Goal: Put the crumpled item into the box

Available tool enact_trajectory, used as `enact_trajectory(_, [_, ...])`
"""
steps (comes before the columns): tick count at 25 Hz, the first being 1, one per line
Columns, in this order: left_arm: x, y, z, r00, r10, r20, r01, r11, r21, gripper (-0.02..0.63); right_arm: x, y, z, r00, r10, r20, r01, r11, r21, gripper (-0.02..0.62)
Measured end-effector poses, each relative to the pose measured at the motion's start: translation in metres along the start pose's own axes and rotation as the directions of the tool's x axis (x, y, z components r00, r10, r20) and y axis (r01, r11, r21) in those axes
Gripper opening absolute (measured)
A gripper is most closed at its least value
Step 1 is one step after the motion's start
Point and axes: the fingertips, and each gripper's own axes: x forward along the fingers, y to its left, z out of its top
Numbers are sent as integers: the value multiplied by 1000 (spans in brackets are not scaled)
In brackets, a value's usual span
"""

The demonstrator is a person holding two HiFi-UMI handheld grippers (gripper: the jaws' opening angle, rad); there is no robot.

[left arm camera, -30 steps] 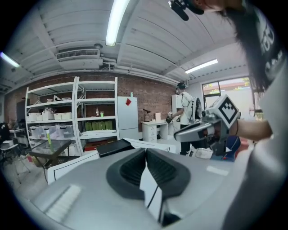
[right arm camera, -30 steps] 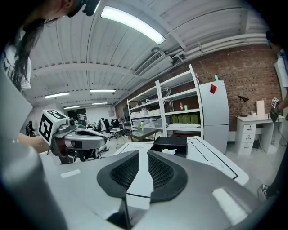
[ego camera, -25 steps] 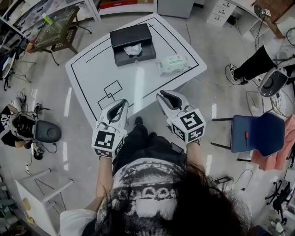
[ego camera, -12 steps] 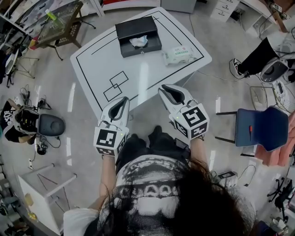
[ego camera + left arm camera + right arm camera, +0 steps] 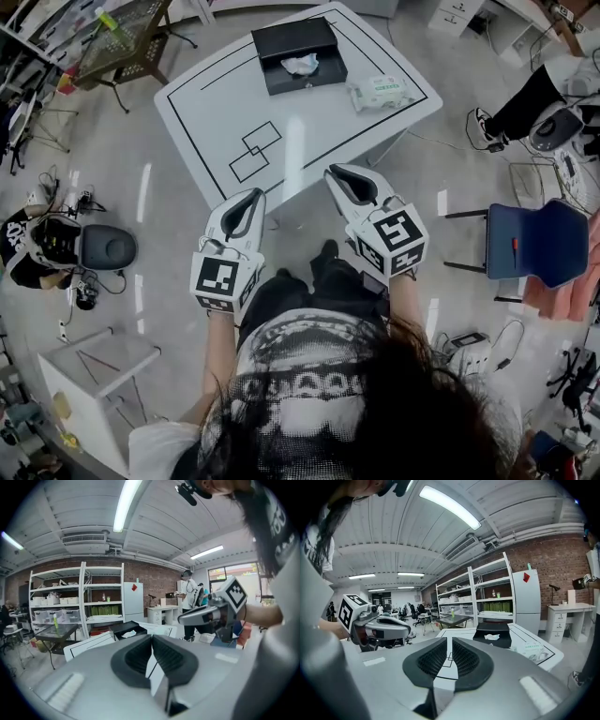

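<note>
A black open box [image 5: 300, 54] stands at the far side of the white table [image 5: 234, 112], with a crumpled white item [image 5: 301, 65] lying inside it. Both grippers hang short of the table's near edge, close to the person's body. My left gripper [image 5: 251, 199] is shut with nothing in it [image 5: 151, 638]. My right gripper [image 5: 337, 174] is closing, a narrow gap still shows between its pads, and nothing is between them [image 5: 449, 641]. The right gripper view shows the box [image 5: 493, 632] and the crumpled item [image 5: 491, 637] well ahead.
A pack of wet wipes [image 5: 382, 94] lies on the table right of the box. A blue chair [image 5: 530, 253] stands to the right, and a person's leg [image 5: 525, 108] shows at far right. A wire cart [image 5: 122, 37] stands far left and a white stand [image 5: 94, 370] near left.
The table and box have slid up and to the right in the head view. Both grippers stay close to the body, and the right one's jaws look narrower.
</note>
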Motion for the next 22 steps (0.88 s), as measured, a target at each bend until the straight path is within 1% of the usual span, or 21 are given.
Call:
enact_trajectory(5, [-45,8,-13,1000,-26,13,25,1000,16,0,-3,50,-8,1000,-22,7,22,999,27,18])
enact_trajectory(12, [-100,10,-29,997,-78,24,77,996,41,0,-12,121,-22,999,-45,-3,45,999,29,8])
enact_trajectory(18, [-131,3,-37,993,-111,41,108,992,58,0,-23,157,-33,998,-61,-14,61,998,23,3])
enact_trajectory(22, [-145,1,-45,992,-116,48,113,992,60,0,-29,175,-38,998,-59,-17,60,998,9,2])
